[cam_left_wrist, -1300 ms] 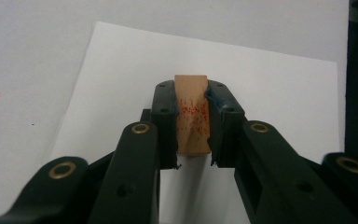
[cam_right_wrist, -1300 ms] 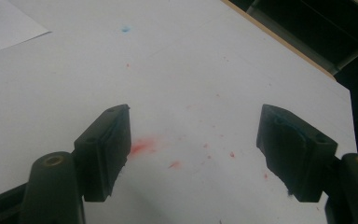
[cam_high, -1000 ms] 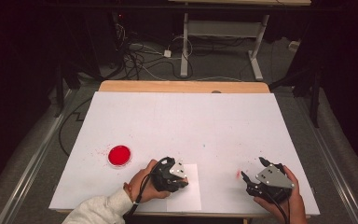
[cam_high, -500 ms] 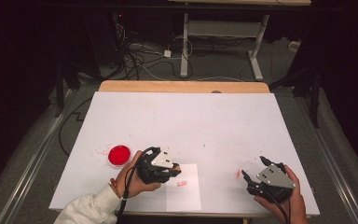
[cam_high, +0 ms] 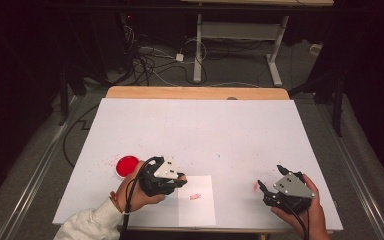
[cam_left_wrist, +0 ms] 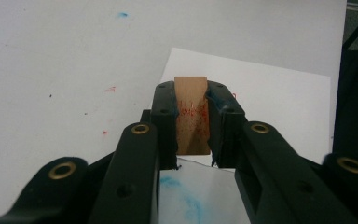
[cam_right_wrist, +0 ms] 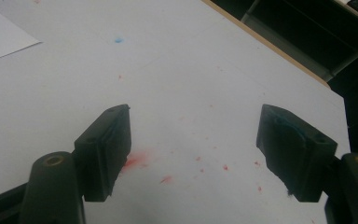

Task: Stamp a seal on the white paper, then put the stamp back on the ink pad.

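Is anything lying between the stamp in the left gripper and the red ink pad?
Nothing visible does. The left gripper holds the wooden stamp just off the paper sheet's left edge; only bare white table separates it from the red ink pad.

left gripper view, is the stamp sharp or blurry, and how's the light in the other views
Left gripper view: wooden stamp fairly sharp, nearest jaw arms soft. High view: white table brightly lit, surroundings dark. Right gripper view: even light, red ink specks slightly soft.
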{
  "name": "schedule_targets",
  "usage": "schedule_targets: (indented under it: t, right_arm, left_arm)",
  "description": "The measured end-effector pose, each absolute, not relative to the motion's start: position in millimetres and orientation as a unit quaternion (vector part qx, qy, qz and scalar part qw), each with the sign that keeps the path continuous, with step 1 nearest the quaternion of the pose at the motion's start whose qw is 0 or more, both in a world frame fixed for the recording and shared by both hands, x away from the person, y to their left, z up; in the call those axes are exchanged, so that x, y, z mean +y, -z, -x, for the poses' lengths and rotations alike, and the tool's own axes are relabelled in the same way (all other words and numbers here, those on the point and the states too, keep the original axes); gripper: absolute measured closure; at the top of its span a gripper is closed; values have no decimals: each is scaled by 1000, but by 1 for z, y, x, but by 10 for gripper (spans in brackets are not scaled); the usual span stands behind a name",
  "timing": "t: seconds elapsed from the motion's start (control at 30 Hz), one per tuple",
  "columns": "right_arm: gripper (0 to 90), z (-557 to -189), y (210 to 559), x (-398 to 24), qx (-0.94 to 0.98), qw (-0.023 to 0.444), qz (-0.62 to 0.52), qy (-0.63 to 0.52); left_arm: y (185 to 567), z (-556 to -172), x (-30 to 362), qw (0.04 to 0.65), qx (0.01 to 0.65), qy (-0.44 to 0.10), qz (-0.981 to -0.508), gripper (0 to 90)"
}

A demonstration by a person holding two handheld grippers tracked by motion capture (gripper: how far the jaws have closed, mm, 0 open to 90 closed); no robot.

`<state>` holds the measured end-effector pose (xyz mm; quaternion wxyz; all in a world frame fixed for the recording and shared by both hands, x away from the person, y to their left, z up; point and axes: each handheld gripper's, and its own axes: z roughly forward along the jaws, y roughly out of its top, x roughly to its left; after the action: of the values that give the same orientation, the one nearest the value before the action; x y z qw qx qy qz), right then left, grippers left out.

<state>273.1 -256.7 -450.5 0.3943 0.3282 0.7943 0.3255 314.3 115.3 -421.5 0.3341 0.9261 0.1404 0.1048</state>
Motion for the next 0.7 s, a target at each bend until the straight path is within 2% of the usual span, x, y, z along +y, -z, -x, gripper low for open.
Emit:
schedule_targets:
  t: [0.7]
  right_arm:
    - [269,-274,451,-254,797,391,-326,-324]
  left_arm:
    - [416,-317,129,327,154,-126,-924,736]
